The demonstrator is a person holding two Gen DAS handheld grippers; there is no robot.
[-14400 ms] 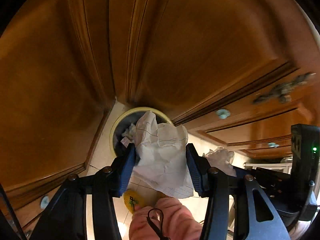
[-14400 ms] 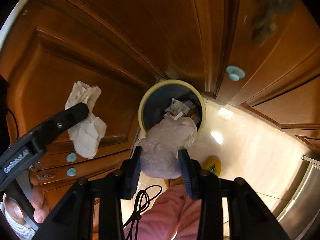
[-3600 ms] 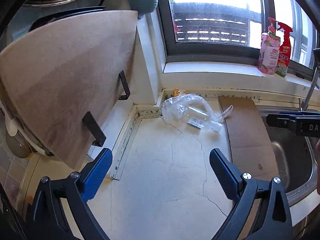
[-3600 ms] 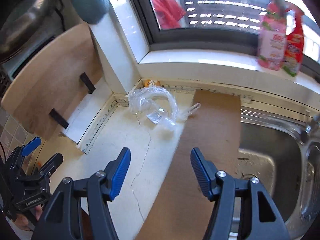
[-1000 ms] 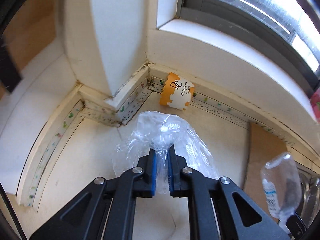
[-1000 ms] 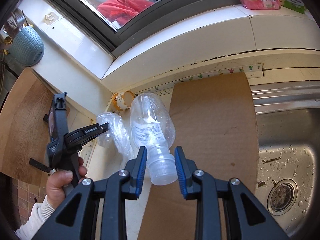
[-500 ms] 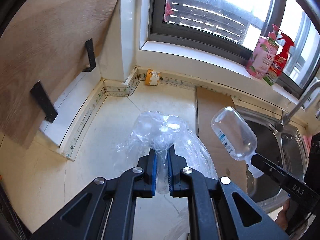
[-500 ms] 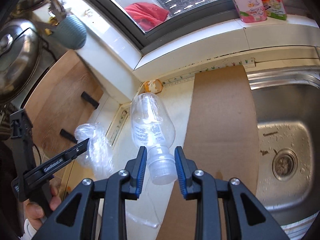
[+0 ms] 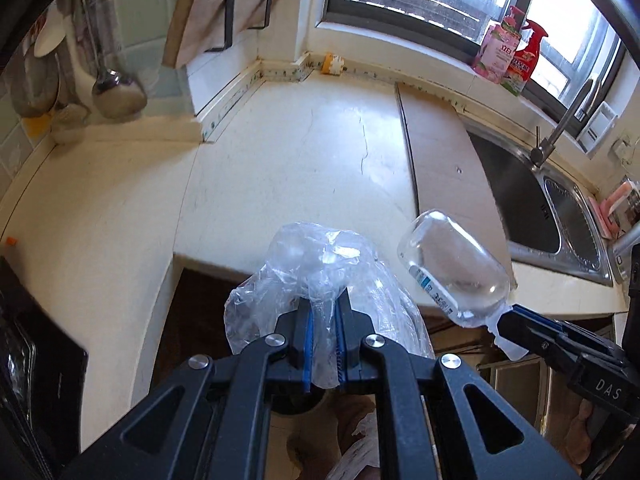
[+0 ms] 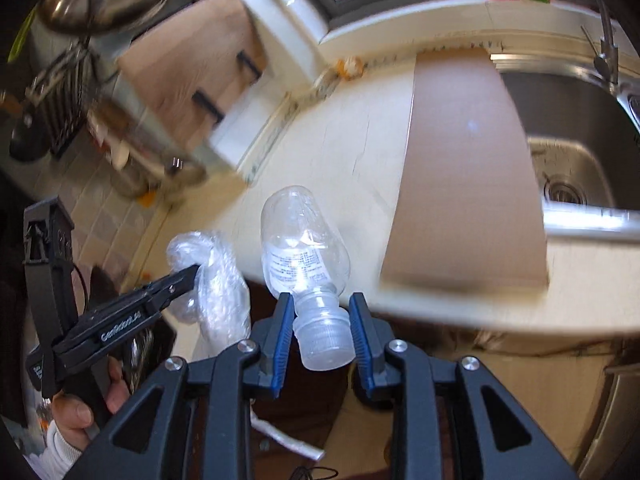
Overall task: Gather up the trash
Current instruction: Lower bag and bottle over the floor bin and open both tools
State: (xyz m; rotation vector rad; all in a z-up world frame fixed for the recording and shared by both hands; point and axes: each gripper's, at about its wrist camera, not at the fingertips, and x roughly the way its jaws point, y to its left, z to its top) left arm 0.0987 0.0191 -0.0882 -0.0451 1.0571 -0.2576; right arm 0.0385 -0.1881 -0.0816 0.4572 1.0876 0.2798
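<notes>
My left gripper [image 9: 322, 320] is shut on a crumpled clear plastic bag [image 9: 320, 272], held in the air just off the front edge of the cream countertop [image 9: 288, 160]. My right gripper [image 10: 322, 334] is shut on the capped neck of a clear plastic bottle [image 10: 300, 248] with a white label, its base pointing away from me. In the left wrist view the bottle [image 9: 452, 264] hangs at the right, above the counter's edge. In the right wrist view the bag [image 10: 212, 276] and the left gripper [image 10: 192, 272] show at the lower left, with a hand below them.
A small orange cup [image 9: 334, 63] lies at the back of the counter by the wall. A brown board [image 9: 440, 152] lies beside the steel sink [image 9: 532, 200] with its tap [image 9: 564, 120]. Two spray bottles [image 9: 508, 60] stand on the windowsill. Ladles [image 9: 116, 88] hang at the left. Dark cabinet fronts [image 9: 200, 320] lie below the counter.
Both grippers have drawn back from the window corner toward the counter's front edge, carrying the bag and the bottle. The orange cup now lies far off at the back.
</notes>
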